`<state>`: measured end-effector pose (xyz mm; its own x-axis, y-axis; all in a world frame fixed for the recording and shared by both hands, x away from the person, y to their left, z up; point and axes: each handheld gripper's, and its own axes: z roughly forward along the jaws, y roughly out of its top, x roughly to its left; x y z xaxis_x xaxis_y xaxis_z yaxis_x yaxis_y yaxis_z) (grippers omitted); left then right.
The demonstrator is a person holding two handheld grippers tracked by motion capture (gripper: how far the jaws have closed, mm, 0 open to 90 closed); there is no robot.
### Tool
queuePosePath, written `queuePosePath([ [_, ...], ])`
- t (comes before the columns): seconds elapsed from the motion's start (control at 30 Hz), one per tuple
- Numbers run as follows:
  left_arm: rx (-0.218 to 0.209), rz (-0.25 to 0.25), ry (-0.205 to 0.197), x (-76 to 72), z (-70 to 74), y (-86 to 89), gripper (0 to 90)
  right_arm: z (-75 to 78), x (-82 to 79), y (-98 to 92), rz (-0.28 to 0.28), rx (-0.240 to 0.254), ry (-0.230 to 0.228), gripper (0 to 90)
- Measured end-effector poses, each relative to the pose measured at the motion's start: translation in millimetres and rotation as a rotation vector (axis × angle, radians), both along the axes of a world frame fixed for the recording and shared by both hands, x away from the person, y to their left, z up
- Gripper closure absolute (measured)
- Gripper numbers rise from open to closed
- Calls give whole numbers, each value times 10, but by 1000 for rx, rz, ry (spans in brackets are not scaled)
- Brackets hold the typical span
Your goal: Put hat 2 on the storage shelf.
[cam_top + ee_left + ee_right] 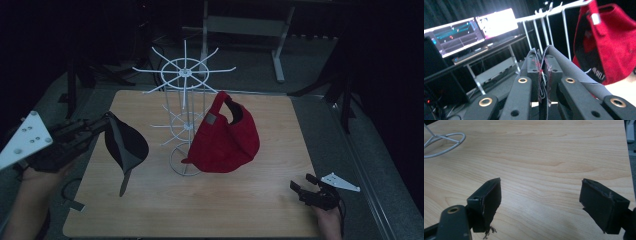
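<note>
left of rack: left gripper (102, 125) clamps dark cap (126, 145), lifted
step: carrying it to white rack (184, 107)
next: hook a free prong
right gripper (300, 191): jaws apart, idle

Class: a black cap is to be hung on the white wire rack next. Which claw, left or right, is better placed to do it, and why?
Left. The left claw is shut on the black cap, lifted beside the white wire rack. The right claw is open and holds nothing, low at the table's near corner.
</note>
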<state>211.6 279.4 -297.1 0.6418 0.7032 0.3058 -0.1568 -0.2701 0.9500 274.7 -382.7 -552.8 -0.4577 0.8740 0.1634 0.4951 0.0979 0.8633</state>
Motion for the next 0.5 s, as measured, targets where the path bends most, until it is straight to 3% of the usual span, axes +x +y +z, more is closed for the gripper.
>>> queuePosePath([
  [0.23, -13, -34, -30, 25, 172, -84, 851, -2, 7, 14, 5, -7, 3, 176],
  [0.5, -25, -43, -32, 140, 393, -275, 851, -8, 11, 1, -1, -5, 9, 177],
])
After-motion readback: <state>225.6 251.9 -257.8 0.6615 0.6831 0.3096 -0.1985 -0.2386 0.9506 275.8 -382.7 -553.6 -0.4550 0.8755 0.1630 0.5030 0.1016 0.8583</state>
